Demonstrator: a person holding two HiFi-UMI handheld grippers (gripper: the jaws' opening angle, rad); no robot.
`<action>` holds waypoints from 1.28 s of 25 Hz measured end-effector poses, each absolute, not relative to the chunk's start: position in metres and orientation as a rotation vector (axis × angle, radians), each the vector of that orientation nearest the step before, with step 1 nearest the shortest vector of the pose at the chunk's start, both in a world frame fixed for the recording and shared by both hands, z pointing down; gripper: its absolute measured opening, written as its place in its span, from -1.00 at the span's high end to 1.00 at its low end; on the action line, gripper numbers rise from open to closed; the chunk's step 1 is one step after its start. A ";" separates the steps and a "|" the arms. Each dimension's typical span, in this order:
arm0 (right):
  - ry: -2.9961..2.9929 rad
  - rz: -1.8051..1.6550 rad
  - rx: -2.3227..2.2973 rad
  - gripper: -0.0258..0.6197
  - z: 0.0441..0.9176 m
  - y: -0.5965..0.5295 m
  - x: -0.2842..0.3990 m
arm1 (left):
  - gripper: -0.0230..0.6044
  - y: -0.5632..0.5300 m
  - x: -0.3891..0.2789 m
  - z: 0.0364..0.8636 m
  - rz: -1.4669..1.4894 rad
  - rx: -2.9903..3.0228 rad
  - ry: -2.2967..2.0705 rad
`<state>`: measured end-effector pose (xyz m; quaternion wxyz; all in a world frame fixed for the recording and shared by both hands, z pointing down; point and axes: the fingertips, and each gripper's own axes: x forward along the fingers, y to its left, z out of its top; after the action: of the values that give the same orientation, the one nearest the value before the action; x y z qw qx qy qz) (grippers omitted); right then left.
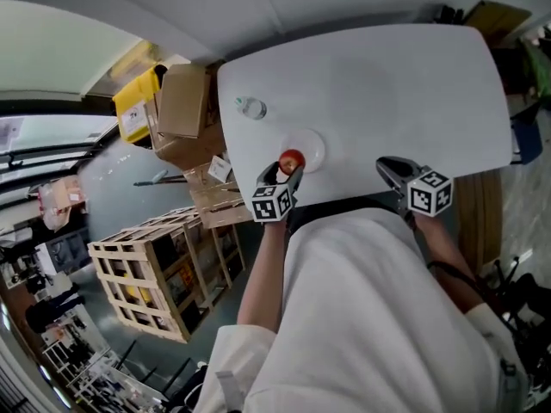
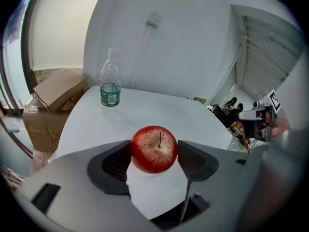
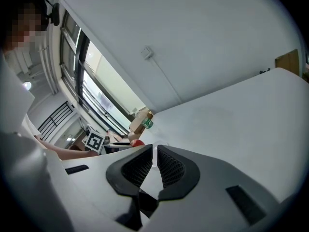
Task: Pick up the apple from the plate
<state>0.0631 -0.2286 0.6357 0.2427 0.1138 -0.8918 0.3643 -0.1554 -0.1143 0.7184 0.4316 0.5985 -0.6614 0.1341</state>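
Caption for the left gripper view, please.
An apple held in the left tool over a white table, bottle behind.

A round, glossy red apple [image 2: 154, 149], yellow-speckled with its thin stem pointing up, was clamped between the dark jaws of the left hand-held gripper [image 1: 289, 170], over the edge of a small round white plate [image 1: 312, 144].

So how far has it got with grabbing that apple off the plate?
Done: the fingers of the left gripper are closed on the apple, one on each side. In hand: the lift. The apple is by the near edge of the plate, and I cannot tell if it has cleared it. Left: raising it plainly away. The right gripper hangs shut above the table.
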 end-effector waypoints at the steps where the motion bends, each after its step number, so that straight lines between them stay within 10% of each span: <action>1: -2.445 0.998 0.314 0.76 0.634 -0.226 0.061 | -0.04 -0.110 -0.157 0.714 0.319 1.494 -1.659; 32: -2.473 0.817 0.334 0.76 0.603 -0.072 0.110 | -0.04 -0.002 -0.132 0.646 0.064 1.553 -1.741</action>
<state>0.1100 -0.0725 0.6031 0.2552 0.1231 -0.9106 0.3009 -0.1315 -0.0015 0.6464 0.3929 0.6121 -0.6858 0.0253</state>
